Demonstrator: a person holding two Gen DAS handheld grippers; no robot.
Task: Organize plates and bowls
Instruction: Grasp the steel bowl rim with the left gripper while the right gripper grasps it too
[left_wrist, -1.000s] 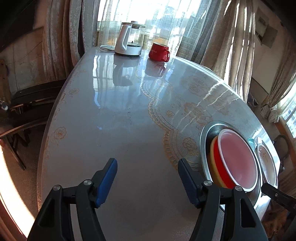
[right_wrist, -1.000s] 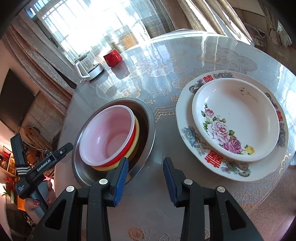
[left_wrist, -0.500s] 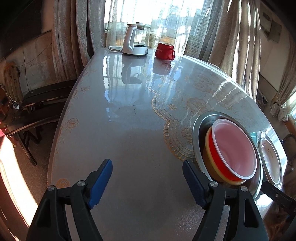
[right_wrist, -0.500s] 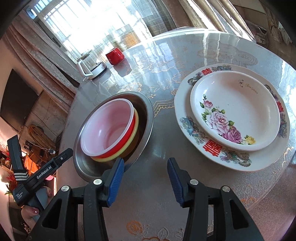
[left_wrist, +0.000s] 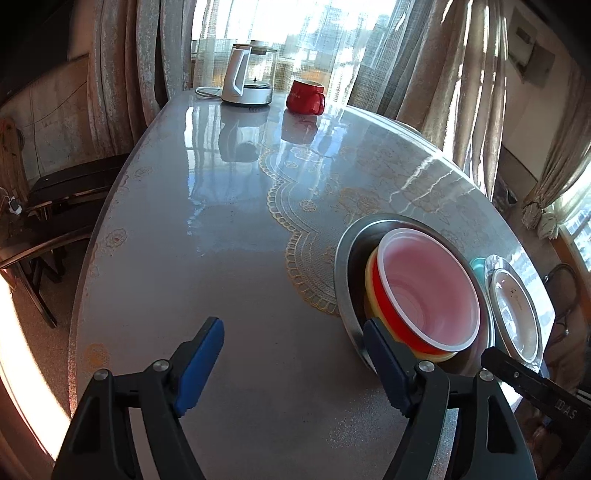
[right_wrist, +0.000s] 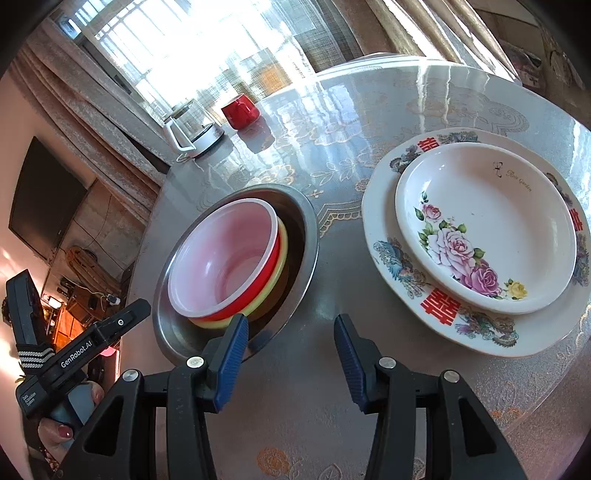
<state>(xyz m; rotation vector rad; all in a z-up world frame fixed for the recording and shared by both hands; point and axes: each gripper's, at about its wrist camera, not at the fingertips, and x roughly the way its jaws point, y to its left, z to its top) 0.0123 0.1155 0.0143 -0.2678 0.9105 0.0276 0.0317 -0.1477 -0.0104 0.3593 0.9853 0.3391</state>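
Colours here: the bench (right_wrist: 332, 122) is glossy grey with gold lace and flower patterns. Pink bowl (right_wrist: 225, 258) sits in a red one, then yellow, inside a steel basin (right_wrist: 306, 221). White plate (right_wrist: 484, 225) has pink roses; the bigger plate (right_wrist: 391, 258) has red characters. The mug (right_wrist: 240, 110) is red.

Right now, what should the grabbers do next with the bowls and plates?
Probably back both away and stop: the bowls already sit nested in the metal basin, the rose plate sits on the big plate, and both grippers hold nothing.
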